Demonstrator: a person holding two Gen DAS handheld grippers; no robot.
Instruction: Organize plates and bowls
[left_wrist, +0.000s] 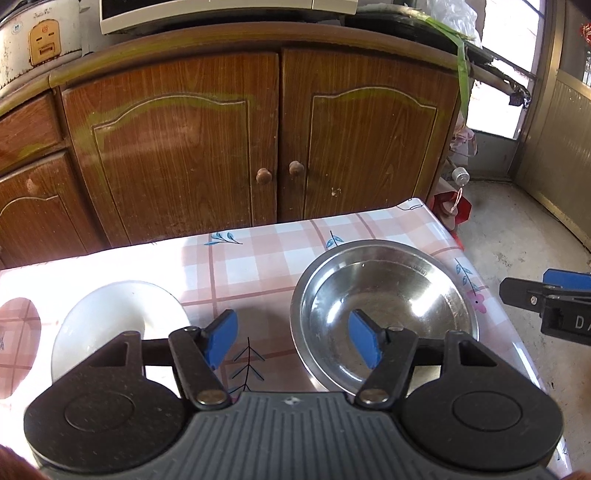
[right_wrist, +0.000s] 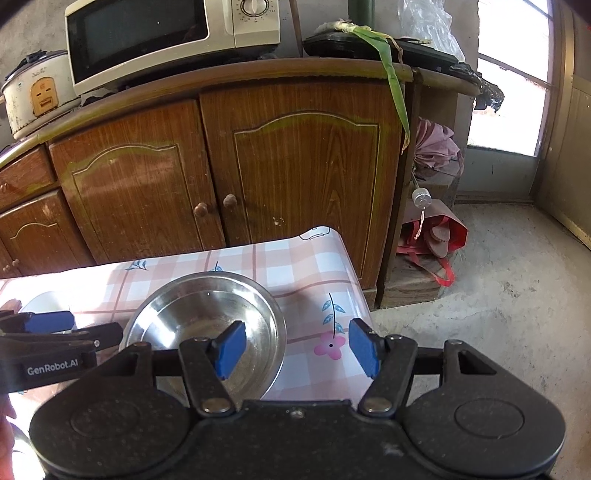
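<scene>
Your left gripper (left_wrist: 293, 341) and right gripper (right_wrist: 297, 347) both hang wide and empty above the desk (left_wrist: 258, 258), likely so each can straddle a rim. The steel bowl (left_wrist: 384, 314) sits near the desk's right edge, shiny and empty; the white plate (left_wrist: 110, 314) lies apart, to its left.
</scene>
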